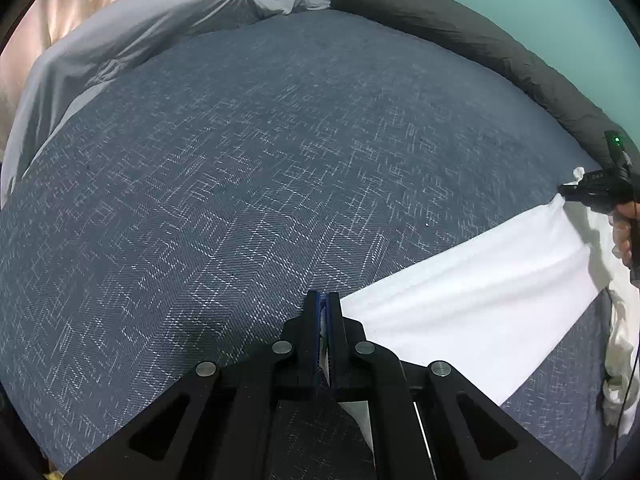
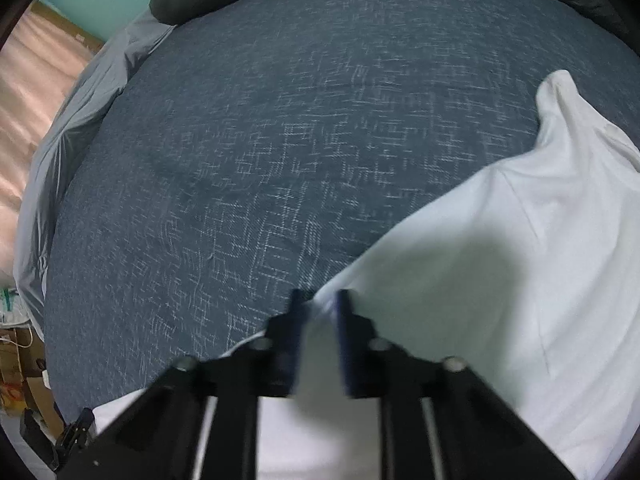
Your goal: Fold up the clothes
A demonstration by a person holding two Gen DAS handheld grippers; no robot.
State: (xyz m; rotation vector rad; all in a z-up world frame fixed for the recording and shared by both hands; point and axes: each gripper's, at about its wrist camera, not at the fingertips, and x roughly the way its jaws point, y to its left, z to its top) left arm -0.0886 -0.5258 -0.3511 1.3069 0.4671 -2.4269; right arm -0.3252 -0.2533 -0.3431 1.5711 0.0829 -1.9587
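Note:
A white garment (image 1: 460,300) lies stretched across the right part of a bed with a blue woven cover (image 1: 260,160). My left gripper (image 1: 323,300) is shut on one edge of the garment, with a sliver of white cloth pinched between its pads. At the far right of the left wrist view, my right gripper (image 1: 564,192) grips another corner, held by a person's hand (image 1: 624,236). In the right wrist view the right gripper (image 2: 322,300) is blurred, with the white garment (image 2: 500,260) between its fingers and bunched up to the right.
A dark grey pillow or rolled blanket (image 1: 460,28) lines the far edge of the bed against a teal wall. A light grey sheet (image 1: 120,40) is rumpled at the far left. Cardboard boxes (image 2: 16,380) stand on the floor beside the bed.

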